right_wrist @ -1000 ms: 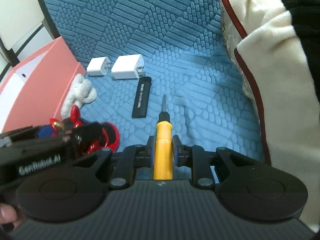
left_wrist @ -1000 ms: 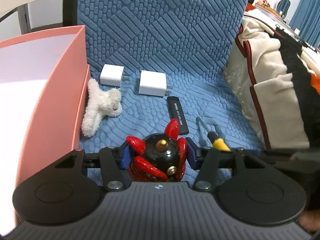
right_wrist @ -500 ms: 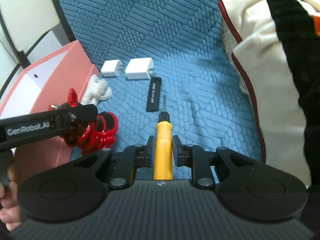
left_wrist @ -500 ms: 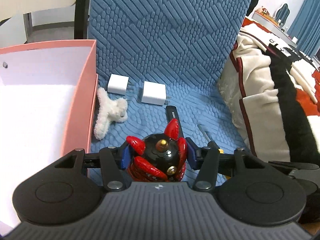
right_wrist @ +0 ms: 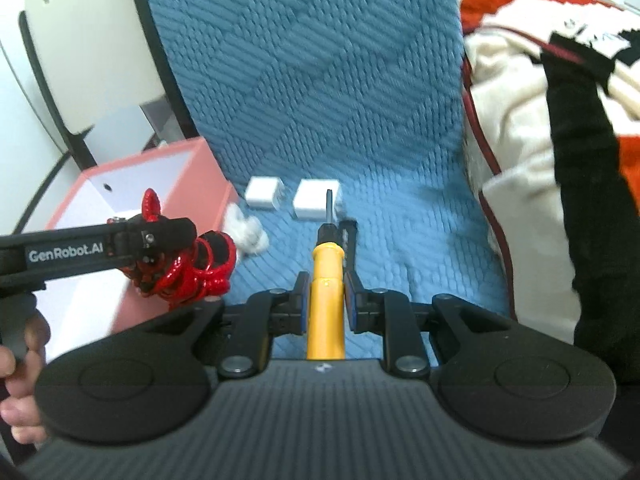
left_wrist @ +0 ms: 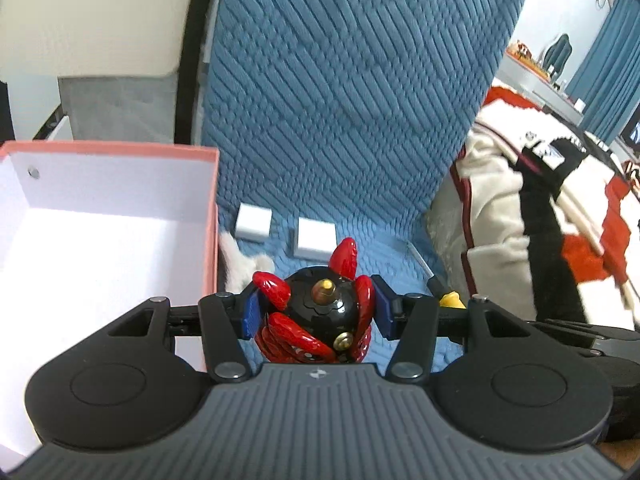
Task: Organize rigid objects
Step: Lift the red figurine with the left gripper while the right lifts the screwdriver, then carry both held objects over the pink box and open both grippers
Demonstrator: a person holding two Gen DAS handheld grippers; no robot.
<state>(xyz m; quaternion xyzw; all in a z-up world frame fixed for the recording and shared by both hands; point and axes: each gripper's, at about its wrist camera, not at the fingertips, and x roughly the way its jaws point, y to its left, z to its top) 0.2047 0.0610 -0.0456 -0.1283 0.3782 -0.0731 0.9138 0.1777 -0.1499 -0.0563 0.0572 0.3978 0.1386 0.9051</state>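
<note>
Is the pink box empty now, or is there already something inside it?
Seemingly empty: the pink box shows only bare white walls and floor in the left wrist view; its near part is hidden behind the left gripper.

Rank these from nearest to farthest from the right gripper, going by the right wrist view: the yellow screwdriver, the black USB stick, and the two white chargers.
1. Yellow screwdriver: clamped in the right gripper.
2. Black USB stick: on the blue cushion, just right of the screwdriver's shaft.
3. White chargers and: side by side farther back, the left-hand one slightly farther off.

Bright, even light; fisheye-bent edges; slight motion blur.
</note>
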